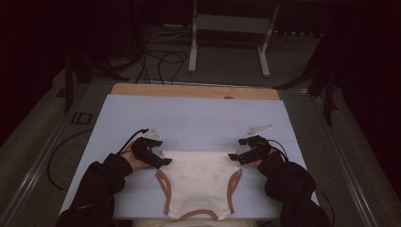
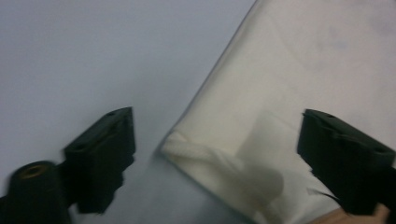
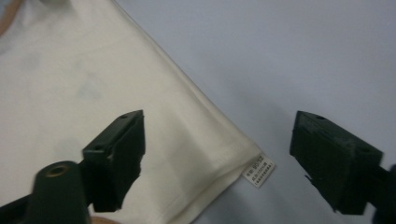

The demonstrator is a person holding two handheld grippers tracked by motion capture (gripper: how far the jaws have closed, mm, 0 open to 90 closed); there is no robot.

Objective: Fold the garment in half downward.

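**Both grippers at the garment's far corners**

We see a cream garment [image 1: 201, 182] with brown-trimmed openings lying flat on the pale blue table [image 1: 198, 118], its near end at the table's near edge. The left gripper [image 1: 163, 161] sits at the far left corner, the right gripper [image 1: 235, 157] at the far right corner. In the left gripper view the jaws stand apart with the bunched corner between them — not pressed. In the right gripper view the jaws stand apart too, the corner with its small white label [image 3: 258, 170] between them, unclamped.
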